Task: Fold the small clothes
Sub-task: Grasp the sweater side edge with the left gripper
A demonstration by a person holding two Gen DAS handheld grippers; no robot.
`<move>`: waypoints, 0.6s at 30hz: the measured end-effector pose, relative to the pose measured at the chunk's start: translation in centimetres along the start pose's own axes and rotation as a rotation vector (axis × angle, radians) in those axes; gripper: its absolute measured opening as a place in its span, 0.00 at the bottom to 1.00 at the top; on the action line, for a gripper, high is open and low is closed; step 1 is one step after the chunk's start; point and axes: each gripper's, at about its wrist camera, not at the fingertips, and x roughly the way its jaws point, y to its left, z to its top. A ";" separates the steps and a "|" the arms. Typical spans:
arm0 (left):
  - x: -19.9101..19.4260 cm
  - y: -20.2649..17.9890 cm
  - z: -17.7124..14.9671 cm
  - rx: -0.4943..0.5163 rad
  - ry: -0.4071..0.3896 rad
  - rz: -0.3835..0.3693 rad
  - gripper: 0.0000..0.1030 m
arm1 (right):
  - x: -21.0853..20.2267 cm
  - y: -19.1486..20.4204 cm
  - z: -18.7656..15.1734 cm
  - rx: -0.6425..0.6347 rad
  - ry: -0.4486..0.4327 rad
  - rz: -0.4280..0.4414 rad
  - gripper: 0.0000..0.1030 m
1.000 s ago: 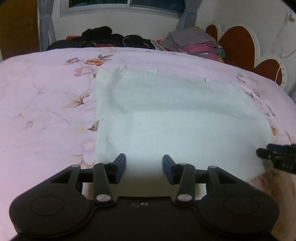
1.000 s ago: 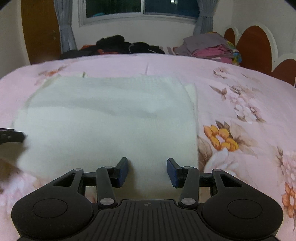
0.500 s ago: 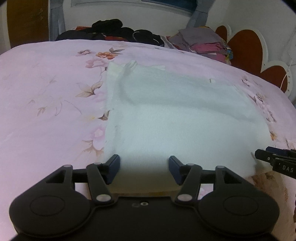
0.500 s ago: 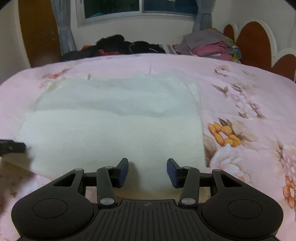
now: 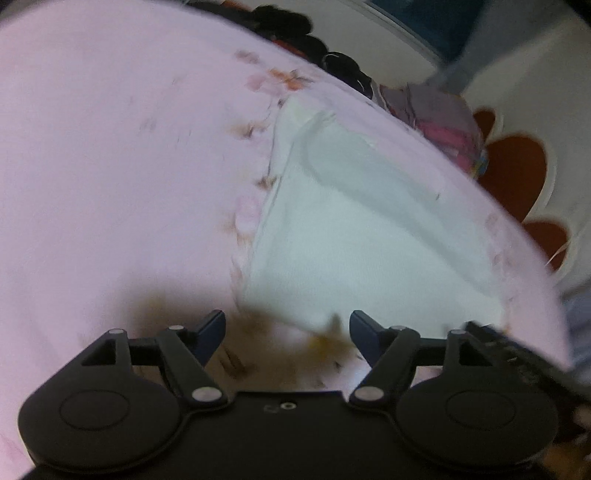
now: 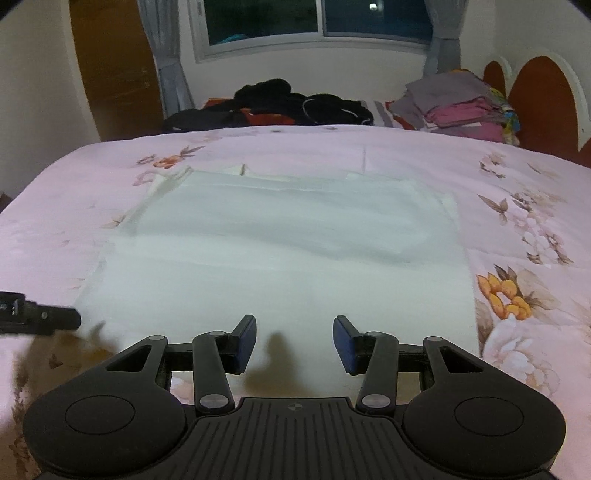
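Over a flat white knit garment [image 6: 280,266] on a pink floral bedspread [image 6: 517,184], the left gripper [image 5: 287,326], jaws opening and empty, and the spread, empty right gripper [image 6: 294,341] should pinch matching near corners for an even fold.

Dark window [image 6: 317,18], grey curtains [image 6: 168,62], pink floral bedspread [image 6: 517,177], scalloped headboard [image 6: 539,99]

1. One white garment [image 6: 280,258], lying flat at the centre of the right wrist view.
2. One pink floral bedspread [image 6: 517,206] under it.
3. Two grippers: the right gripper [image 6: 294,339] at 6 o'clock, the left gripper [image 6: 40,317] at 9 o'clock.
4. Two heaps of clothes: a dark pile [image 6: 280,103] at 12 o'clock, a folded stack [image 6: 461,107] at 1 o'clock.
5. One window [image 6: 317,22] at 12 o'clock.
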 end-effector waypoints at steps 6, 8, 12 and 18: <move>2.1 1.1 -1.5 -0.212 0.016 -0.188 0.71 | 1.0 0.5 0.4 0.016 0.008 0.018 0.45; 3.2 1.2 -1.4 -0.252 -0.017 -0.213 0.71 | 1.6 0.6 0.8 0.029 0.011 0.028 0.45; 4.5 1.0 -0.5 -0.301 -0.089 -0.247 0.74 | 2.9 1.0 1.9 0.034 0.006 0.028 0.45; 6.2 0.9 1.2 -0.330 -0.166 -0.273 0.66 | 5.8 1.4 4.5 0.039 -0.024 0.001 0.45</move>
